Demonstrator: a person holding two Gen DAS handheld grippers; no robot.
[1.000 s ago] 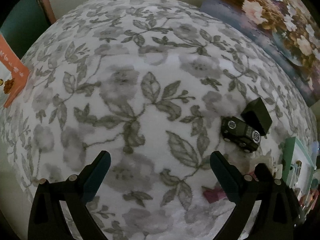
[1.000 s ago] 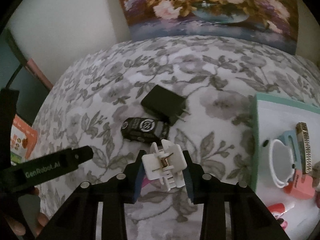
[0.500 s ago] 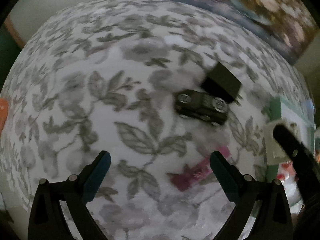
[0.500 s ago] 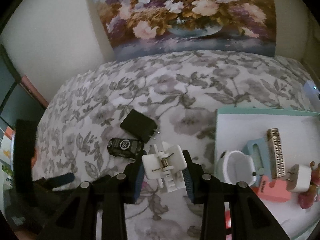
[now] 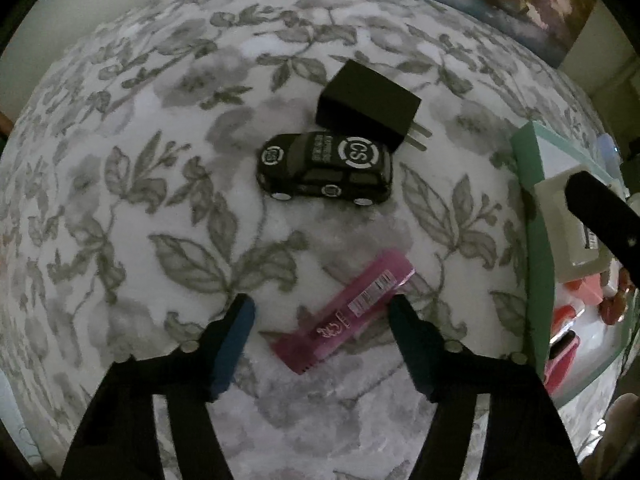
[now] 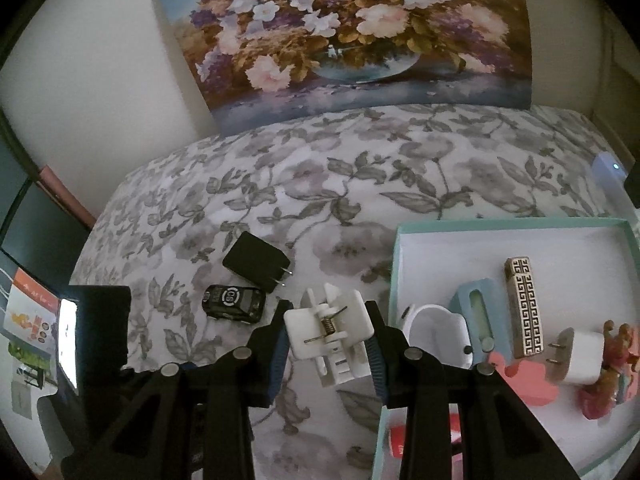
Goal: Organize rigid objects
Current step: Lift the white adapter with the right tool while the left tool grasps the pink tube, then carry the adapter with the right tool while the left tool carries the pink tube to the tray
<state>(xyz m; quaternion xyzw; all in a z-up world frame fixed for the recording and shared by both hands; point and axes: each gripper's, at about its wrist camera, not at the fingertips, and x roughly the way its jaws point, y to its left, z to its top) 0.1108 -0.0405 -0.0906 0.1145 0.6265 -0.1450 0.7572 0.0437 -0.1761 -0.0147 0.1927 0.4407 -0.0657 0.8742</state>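
My left gripper (image 5: 320, 312) is open over the floral cloth, its jaws either side of a pink comb (image 5: 347, 311) lying flat. Beyond it sit a black toy car (image 5: 326, 168) and a black plug adapter (image 5: 368, 102). My right gripper (image 6: 328, 332) is shut on a white spring clip (image 6: 330, 330), held above the cloth just left of the teal tray (image 6: 396, 264). The car (image 6: 234, 304) and adapter (image 6: 256, 262) also show in the right wrist view, to the left of the clip.
The tray holds a white ring-shaped item (image 6: 436, 328), a pale blue piece (image 6: 478, 312), a patterned bar (image 6: 524, 312), a white charger (image 6: 580, 356), a pink block (image 6: 524, 384) and a red figure (image 6: 608, 380). A flower painting (image 6: 348, 36) leans on the wall behind.
My left gripper swung right and down onto the comb, jaws narrower. My right gripper lifted back with the clip, bringing the tray more into view.
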